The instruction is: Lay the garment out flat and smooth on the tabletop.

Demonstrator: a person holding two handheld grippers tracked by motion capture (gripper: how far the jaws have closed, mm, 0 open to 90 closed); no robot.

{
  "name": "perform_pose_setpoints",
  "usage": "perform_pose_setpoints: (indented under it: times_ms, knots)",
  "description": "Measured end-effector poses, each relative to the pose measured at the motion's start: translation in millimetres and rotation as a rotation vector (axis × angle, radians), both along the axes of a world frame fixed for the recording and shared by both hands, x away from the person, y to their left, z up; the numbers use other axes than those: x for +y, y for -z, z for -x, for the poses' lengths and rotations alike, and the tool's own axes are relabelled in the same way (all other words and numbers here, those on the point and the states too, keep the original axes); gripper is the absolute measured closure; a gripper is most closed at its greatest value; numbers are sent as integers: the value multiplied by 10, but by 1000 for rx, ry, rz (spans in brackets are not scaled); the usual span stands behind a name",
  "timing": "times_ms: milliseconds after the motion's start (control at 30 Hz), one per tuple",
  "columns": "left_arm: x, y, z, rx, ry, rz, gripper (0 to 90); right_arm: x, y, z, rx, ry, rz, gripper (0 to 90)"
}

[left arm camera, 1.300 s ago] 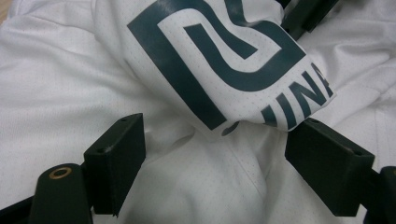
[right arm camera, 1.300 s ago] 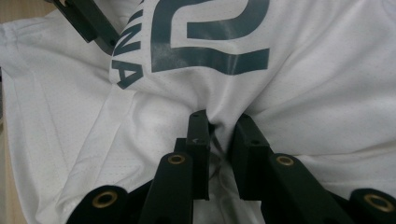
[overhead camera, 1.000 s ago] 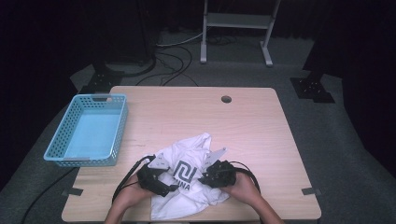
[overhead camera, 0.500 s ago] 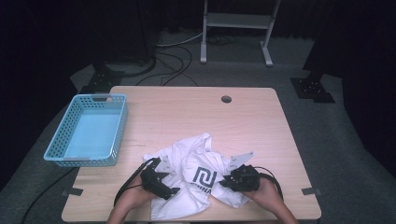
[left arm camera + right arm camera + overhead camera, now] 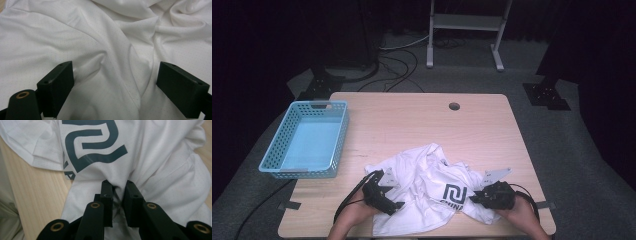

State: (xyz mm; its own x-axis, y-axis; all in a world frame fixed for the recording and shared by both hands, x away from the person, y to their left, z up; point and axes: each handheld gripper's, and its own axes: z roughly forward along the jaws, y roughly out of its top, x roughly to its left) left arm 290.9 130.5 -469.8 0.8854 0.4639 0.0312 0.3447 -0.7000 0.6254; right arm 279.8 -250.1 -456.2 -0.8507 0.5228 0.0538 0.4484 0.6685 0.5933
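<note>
While the white T-shirt (image 5: 427, 192) lies crumpled at the table's (image 5: 412, 125) near edge, its dark angular logo faces up; lettering beneath is unreadable. Right gripper (image 5: 117, 188) pinches a fold below that logo; left gripper (image 5: 115, 80) spreads wide over plain cloth.

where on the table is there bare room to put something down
Bare wood runs across the far half of the table, between the blue basket and the right edge, around the small hole. The near edge is crowded by the white shirt and both hand-held grippers.

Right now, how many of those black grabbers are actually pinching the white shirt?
1. The right gripper has its jaws closed on a fold of the white shirt. The left gripper is open over the cloth, pinching nothing.
</note>
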Motion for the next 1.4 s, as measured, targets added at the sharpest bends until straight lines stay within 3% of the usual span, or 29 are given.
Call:
perform_pose_setpoints:
  times_ms: [300,467,600,700,800,967,1033,1100,1200,1267,1333,1400]
  knots:
    - [77,-16,-16,23,7,1,136,-379,-6,-19,-2,64,23,787]
    - [95,-22,-28,36,6,9,137,-511,5,-41,31,69,7,772]
    - [92,-20,-25,33,2,11,136,-500,8,-64,44,57,5,751]
    - [74,-39,-34,41,-10,11,134,-463,-18,-78,52,48,-1,655]
    - [57,-82,-77,58,-25,66,134,-446,-124,-84,20,25,-44,603]
    - [-80,-142,-231,33,-17,72,136,-385,-173,-221,-2,45,-80,609]
    - [-165,-150,-319,31,1,87,167,-308,-140,-280,-9,42,-68,629]
    - [-214,-154,-413,62,13,117,288,-229,-88,-349,-5,31,-57,667]
    - [-279,-155,-529,57,-11,115,354,-162,-42,-412,-13,24,-37,710]
    - [-324,-153,-588,36,-18,123,368,-126,-22,-442,-19,24,-24,719]
    - [-356,-132,-639,19,-23,101,358,-91,16,-468,-16,12,0,702]
    - [-364,-88,-673,31,-27,86,348,-67,52,-477,-14,6,5,691]
